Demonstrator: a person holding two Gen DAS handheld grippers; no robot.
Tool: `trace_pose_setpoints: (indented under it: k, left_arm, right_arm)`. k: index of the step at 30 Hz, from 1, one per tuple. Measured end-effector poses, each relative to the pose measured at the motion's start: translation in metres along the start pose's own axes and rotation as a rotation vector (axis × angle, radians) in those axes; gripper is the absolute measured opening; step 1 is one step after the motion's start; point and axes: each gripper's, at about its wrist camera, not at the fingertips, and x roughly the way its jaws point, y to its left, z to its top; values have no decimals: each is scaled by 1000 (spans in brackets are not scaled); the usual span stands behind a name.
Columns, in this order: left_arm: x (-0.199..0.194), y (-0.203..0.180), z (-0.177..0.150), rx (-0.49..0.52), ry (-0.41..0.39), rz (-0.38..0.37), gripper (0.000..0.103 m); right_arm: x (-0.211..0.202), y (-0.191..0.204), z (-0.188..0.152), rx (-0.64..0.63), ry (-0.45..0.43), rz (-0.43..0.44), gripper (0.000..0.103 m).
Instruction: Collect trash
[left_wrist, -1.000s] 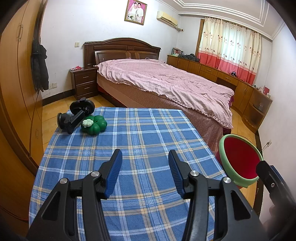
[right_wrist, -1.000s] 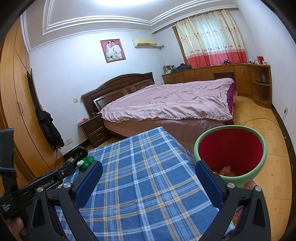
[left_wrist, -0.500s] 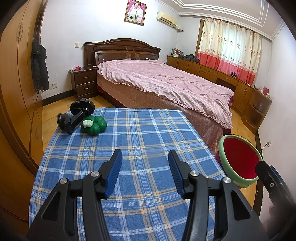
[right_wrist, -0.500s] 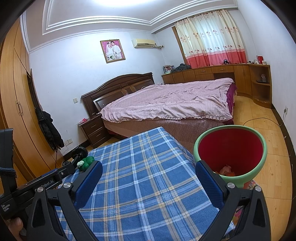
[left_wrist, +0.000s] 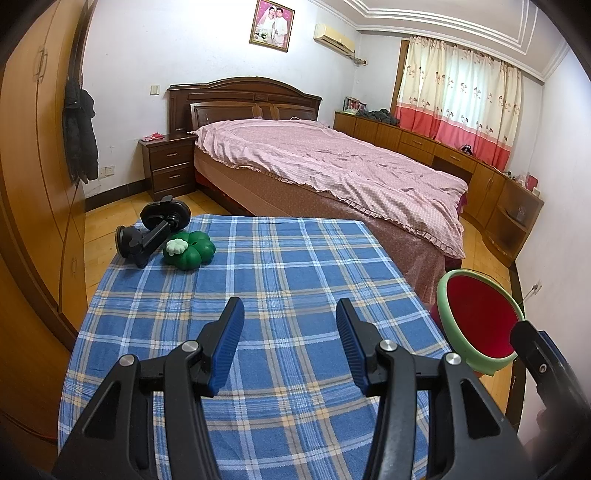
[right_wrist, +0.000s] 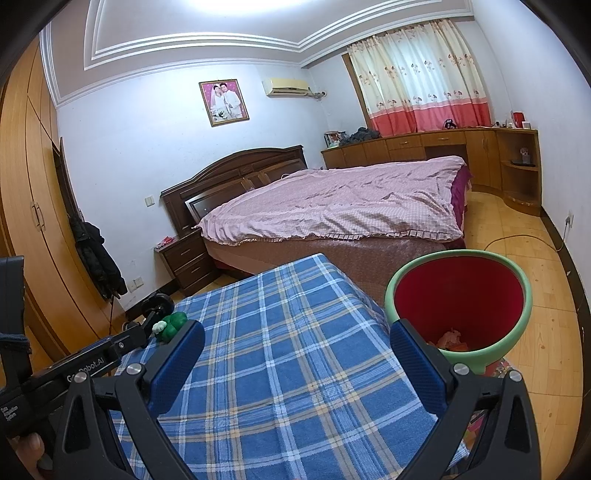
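Observation:
A round bin (right_wrist: 458, 306), green outside and red inside, stands on the floor to the right of the table; crumpled pink and orange scraps (right_wrist: 452, 339) lie at its bottom. The same bin (left_wrist: 480, 325) shows at the right of the left wrist view. My left gripper (left_wrist: 290, 321) hovers open over the blue plaid tablecloth (left_wrist: 280, 273) with nothing between its blue pads. My right gripper (right_wrist: 297, 343) is open wider, above the table's right edge; its right finger (right_wrist: 417, 365) overlaps the bin's near rim.
At the table's far left lie a black clamp mount (left_wrist: 155, 229) and a green clover-shaped toy (left_wrist: 190, 251). A bed with a pink cover (left_wrist: 332, 166) stands beyond the table, a wardrobe (left_wrist: 33, 147) on the left, and low cabinets (right_wrist: 443, 147) under the curtains.

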Motion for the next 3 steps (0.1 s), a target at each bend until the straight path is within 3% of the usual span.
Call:
trace_pose_setpoints:
  k: [3]
  left_arm:
    - [0,1,1,1,1,1,52]
  right_arm:
    - [0,3,0,-3,-4,-4,102]
